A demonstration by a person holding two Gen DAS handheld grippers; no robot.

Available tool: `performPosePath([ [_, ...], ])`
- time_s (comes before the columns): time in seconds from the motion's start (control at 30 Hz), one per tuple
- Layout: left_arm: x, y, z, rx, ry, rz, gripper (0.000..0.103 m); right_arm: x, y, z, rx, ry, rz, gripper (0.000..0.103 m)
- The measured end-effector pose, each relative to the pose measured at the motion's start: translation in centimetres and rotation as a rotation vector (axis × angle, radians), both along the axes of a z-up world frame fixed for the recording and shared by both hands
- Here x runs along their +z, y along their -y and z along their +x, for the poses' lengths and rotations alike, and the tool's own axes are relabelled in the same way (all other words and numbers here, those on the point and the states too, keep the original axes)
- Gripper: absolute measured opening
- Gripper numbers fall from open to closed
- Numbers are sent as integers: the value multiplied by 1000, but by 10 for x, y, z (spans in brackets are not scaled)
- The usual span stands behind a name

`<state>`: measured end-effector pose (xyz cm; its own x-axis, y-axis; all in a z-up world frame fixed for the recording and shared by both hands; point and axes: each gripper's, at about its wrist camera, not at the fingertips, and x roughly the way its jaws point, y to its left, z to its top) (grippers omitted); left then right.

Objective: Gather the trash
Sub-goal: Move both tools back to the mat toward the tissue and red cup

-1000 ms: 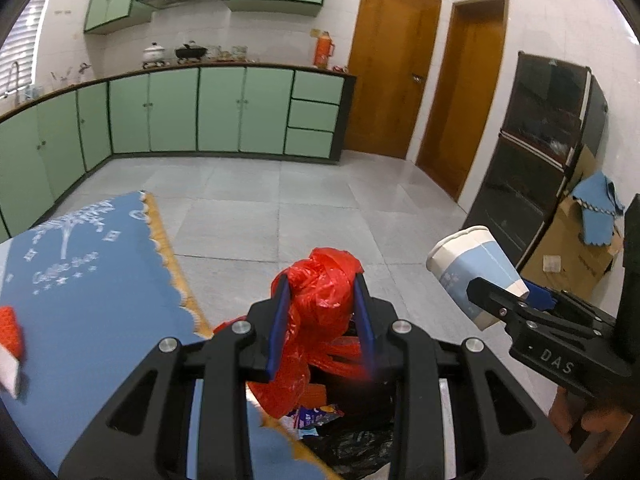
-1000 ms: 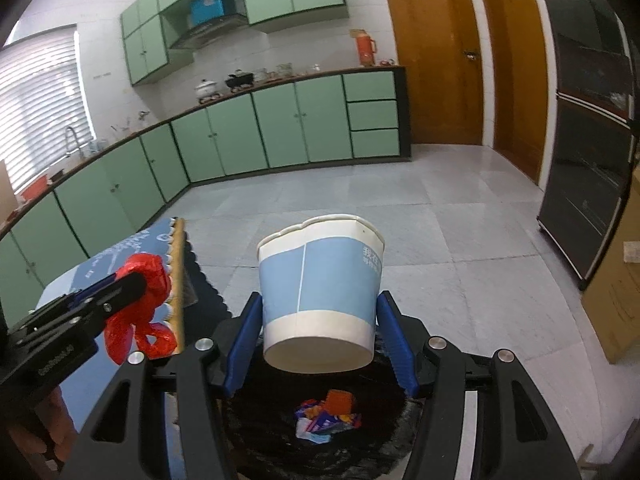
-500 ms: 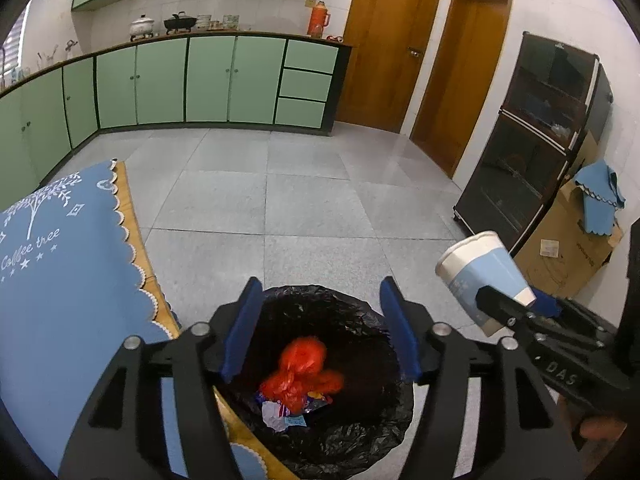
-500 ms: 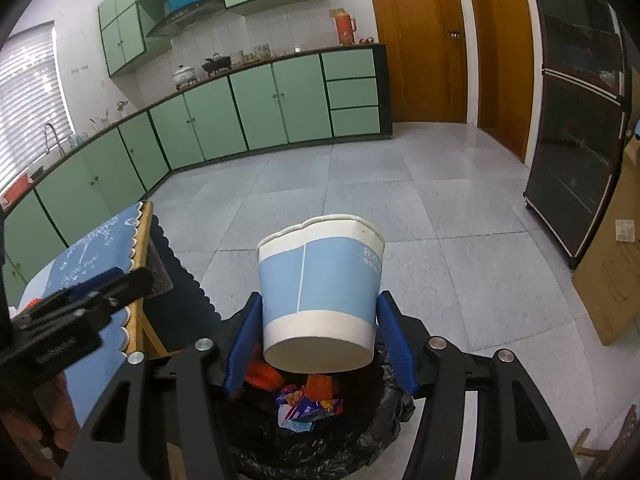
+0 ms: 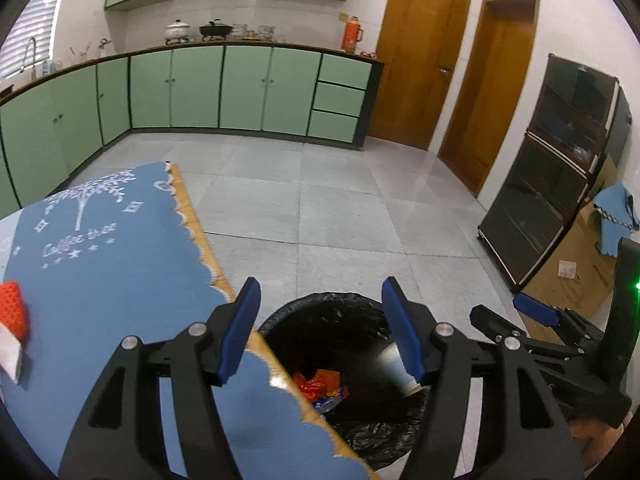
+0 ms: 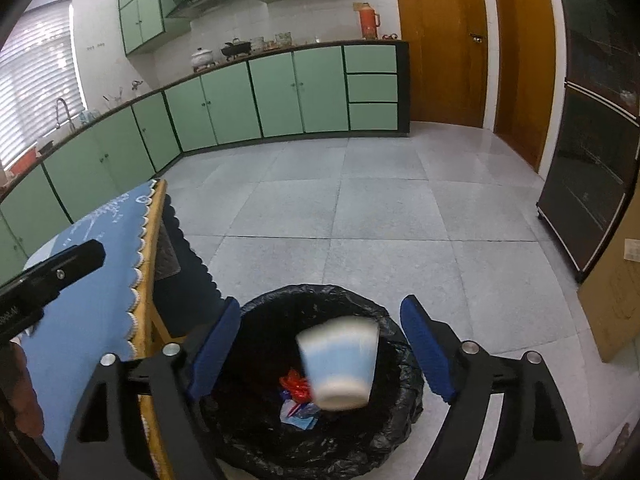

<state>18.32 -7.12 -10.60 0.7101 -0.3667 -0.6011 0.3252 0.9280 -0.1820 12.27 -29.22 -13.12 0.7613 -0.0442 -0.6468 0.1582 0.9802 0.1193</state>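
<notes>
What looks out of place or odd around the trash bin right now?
Only the paper cup: blurred and tilted in mid-air over the black-lined bin, between the right tool's just-opened jaws, touching neither. Nothing has spilled on the floor.

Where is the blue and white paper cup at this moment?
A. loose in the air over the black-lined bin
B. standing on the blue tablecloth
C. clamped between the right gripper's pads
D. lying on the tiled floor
A: the paper cup, blurred, touches neither pad of the right gripper above the bin.

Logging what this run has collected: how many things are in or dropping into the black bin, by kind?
Paper cup, falling in blurred: 1
Red plastic bag: 1
Wrapper scraps, too jumbled to separate: 1 cluster
Total: 3 in the bin
</notes>
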Motion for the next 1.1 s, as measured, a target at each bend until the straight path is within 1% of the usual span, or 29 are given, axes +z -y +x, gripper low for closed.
performPosePath([
  [0.13, 11, -20, -9, 39, 23, 3, 62, 12, -11, -2, 30, 26, 2, 84],
  [0.27, 22, -48, -22, 97, 46, 3, 64, 25, -30, -1, 81, 55, 2, 85],
  [0.5, 39, -120, -48, 251, 80, 42, 69, 41, -95, 7, 215, 97, 20, 88],
  [0.7, 41, -200, -75, 429, 72, 90, 71, 43, -165, 18, 352, 104, 42, 90],
  [0.8, 34, -245, -89, 530, 42, 112, 71, 41, -202, 19, 418, 101, 45, 90],
  [0.9, 22, -279, -97, 599, 3, 133, 72, 38, -236, 19, 477, 93, 43, 90],
  [1.03, 2, -313, -101, 643, -62, 120, 74, 33, -272, 18, 531, 77, 36, 90],
  [1.1, -8, -324, -100, 649, -93, 106, 75, 30, -282, 17, 549, 70, 29, 90],
])
